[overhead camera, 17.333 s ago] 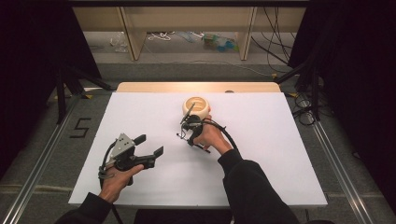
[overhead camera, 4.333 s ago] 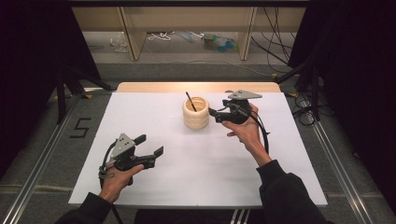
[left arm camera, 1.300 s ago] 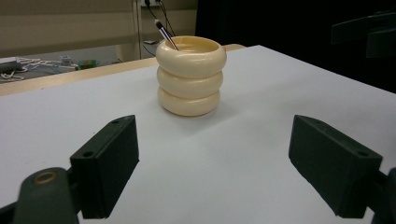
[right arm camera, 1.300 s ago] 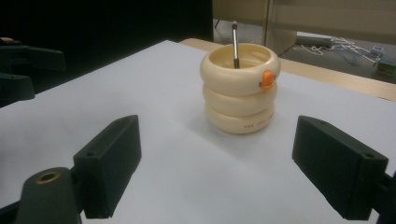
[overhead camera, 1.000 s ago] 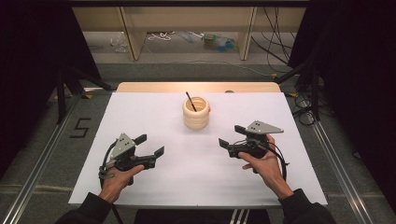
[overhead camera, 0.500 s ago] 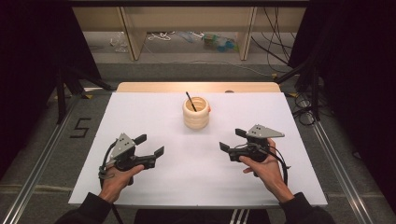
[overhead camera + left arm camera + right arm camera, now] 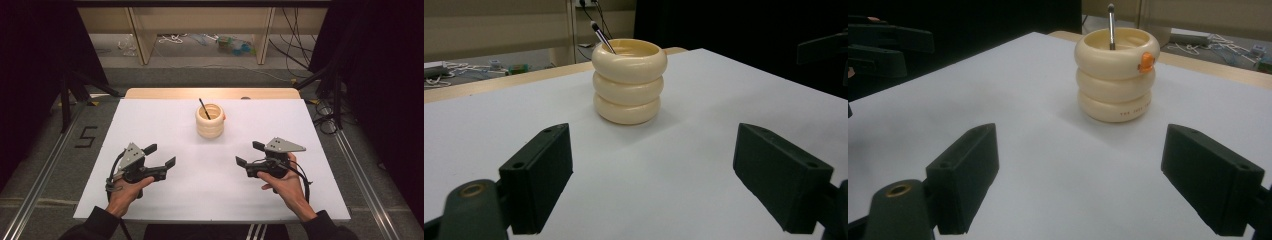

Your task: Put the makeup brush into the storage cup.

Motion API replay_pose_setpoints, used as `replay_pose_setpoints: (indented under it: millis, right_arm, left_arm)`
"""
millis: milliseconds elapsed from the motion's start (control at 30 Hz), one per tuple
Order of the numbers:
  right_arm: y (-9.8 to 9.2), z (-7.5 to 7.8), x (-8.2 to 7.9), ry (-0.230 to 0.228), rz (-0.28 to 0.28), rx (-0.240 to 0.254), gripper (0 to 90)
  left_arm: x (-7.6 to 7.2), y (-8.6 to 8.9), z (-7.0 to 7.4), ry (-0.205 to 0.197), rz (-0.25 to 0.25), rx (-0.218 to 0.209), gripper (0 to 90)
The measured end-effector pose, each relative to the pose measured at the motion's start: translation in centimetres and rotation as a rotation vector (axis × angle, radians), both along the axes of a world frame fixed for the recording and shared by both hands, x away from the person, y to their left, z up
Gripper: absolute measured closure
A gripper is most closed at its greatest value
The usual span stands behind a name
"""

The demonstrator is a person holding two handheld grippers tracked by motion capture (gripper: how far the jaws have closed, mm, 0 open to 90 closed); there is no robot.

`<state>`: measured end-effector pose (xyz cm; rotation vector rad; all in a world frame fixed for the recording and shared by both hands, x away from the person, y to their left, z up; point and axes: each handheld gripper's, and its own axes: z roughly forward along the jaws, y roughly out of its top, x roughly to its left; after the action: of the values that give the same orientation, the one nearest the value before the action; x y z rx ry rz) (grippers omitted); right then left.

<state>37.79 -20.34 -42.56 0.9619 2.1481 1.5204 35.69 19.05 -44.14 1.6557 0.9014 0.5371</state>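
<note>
A cream ringed cup (image 7: pixel 210 121) (image 7: pixel 628 81) (image 7: pixel 1116 74) stands upright near the far middle of the white table (image 7: pixel 165 125). A thin dark stick (image 7: pixel 204 108) (image 7: pixel 601 36) (image 7: pixel 1111 26) leans inside it. A small orange knob (image 7: pixel 1146 60) sits on its rim. My left gripper (image 7: pixel 160 155) (image 7: pixel 664 185) rests open near the front left, its jaws wide apart and empty, aimed at the cup. My right gripper (image 7: pixel 249 153) (image 7: pixel 1093 185) rests open near the front right, also empty and facing the cup.
Beyond the white table runs a wooden strip (image 7: pixel 210 93), then floor with shelving legs and cables (image 7: pixel 300 40). Metal rails (image 7: pixel 45 165) flank the table. A "5" mark (image 7: pixel 85 136) lies on the floor at left.
The right gripper came back from beside the cup toward the front right of the table and has settled there. The left gripper has not moved.
</note>
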Motion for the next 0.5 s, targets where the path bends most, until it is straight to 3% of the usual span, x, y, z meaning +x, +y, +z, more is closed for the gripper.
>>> replay_pose_setpoints:
  millis: [167,500]
  right_arm:
    - [-0.19,-0.01,-0.2,0.006,-0.001,-0.017,16.2]
    - [-0.26,-0.08,-0.08,0.0,-0.001,0.0,16.2]
  left_arm:
    - [0.0,-0.02,0.0,0.0,0.0,-0.001,15.8]
    - [0.02,-0.02,0.0,0.0,0.0,0.0,15.8]
